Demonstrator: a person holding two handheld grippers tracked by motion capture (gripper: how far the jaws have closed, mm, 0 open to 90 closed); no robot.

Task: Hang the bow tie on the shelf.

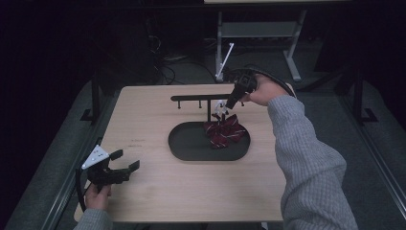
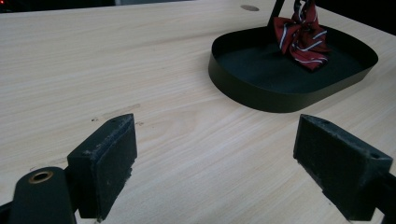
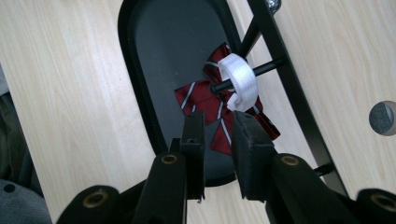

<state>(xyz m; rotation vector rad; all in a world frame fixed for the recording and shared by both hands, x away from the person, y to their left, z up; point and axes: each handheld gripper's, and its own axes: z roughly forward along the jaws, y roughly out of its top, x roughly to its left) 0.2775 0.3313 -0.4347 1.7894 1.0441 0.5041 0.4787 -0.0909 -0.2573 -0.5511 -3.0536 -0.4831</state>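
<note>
Your left gripper [image 1: 125, 161] sits low at the lower left of the high view, resting near the edge of the pale wooden table [image 1: 143, 120], its two black jaws spread wide with nothing but bare wood between them. Your right gripper [image 1: 228, 106] hangs at the upper centre of that view, pointing down over the dark red striped fabric bow [image 3: 219, 116]. Its jaws stand narrowly apart, just off the bow's white strap loop [image 3: 240, 81], pressing on nothing. That loop hangs on a peg of the black metal rack [image 1: 201, 98], and the bow dangles above the black oval metal tray [image 2: 247, 88].
</note>
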